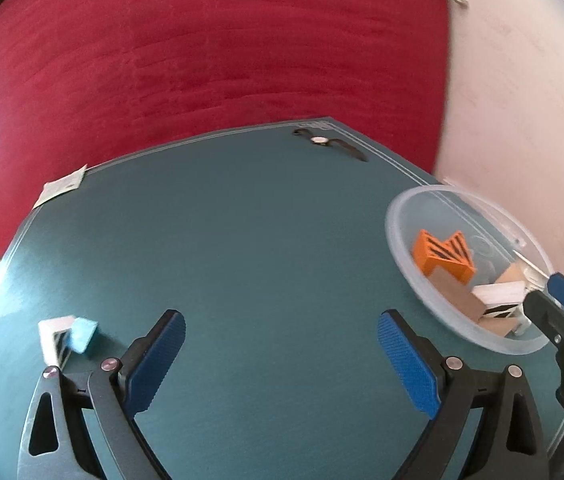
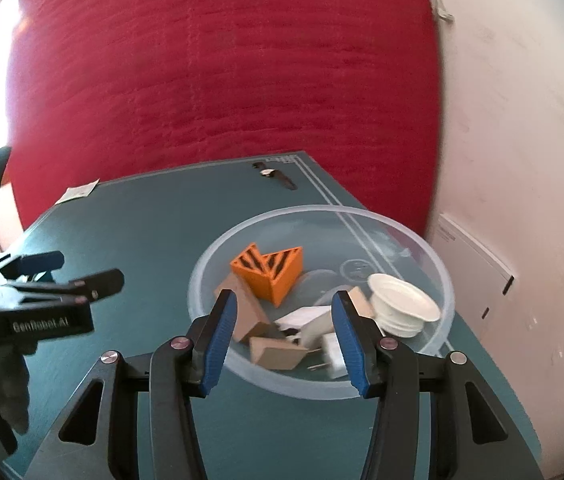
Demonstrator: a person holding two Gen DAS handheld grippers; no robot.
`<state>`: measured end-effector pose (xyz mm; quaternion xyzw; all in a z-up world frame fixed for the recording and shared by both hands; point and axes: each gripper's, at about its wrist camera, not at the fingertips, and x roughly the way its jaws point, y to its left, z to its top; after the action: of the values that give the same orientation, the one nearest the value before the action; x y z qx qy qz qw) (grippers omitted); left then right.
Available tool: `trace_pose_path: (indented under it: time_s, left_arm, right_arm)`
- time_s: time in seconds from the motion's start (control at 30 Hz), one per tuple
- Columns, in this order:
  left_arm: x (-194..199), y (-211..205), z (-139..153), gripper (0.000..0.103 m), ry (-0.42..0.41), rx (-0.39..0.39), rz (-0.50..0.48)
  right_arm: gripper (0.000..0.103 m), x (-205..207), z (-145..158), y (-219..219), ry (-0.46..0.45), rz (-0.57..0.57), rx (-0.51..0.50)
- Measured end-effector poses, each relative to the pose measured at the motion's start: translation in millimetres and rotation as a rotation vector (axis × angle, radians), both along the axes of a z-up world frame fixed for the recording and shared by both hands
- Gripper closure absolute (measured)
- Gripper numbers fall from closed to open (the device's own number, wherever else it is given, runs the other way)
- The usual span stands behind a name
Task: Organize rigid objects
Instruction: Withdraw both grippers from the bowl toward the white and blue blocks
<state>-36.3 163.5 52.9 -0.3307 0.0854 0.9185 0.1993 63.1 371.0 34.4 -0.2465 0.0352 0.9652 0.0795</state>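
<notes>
A clear plastic bowl (image 2: 322, 216) stands on the teal mat and holds an orange striped wedge (image 2: 273, 276), tan blocks (image 2: 245, 312), a white ribbed cap (image 2: 402, 304) and a small white plug (image 2: 334, 352). My right gripper (image 2: 286, 344) hovers over the bowl's near rim, open, with nothing pressed between its pads. In the left wrist view the bowl (image 1: 392, 216) sits at the right, with the right gripper (image 1: 558, 304) at its near edge. My left gripper (image 1: 282, 360) is wide open over bare mat. A small white and light-blue block (image 1: 67, 336) lies just left of its left finger.
A wristwatch (image 1: 330, 142) lies near the mat's far edge, and a paper tag (image 1: 63, 186) at the far left corner. A red curtain hangs behind the table and a white wall stands to the right. The left gripper (image 2: 81, 270) shows at the left of the right wrist view.
</notes>
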Motion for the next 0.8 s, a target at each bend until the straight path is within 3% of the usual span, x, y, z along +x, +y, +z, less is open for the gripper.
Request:
trace_pose_path:
  time_s: [0.8]
  left_arm:
    - [-10, -85, -8, 0.004, -0.024, 0.018, 0.209]
  right_arm:
    - [0.051, 0, -16, -65, -0.077, 0.182, 0.052]
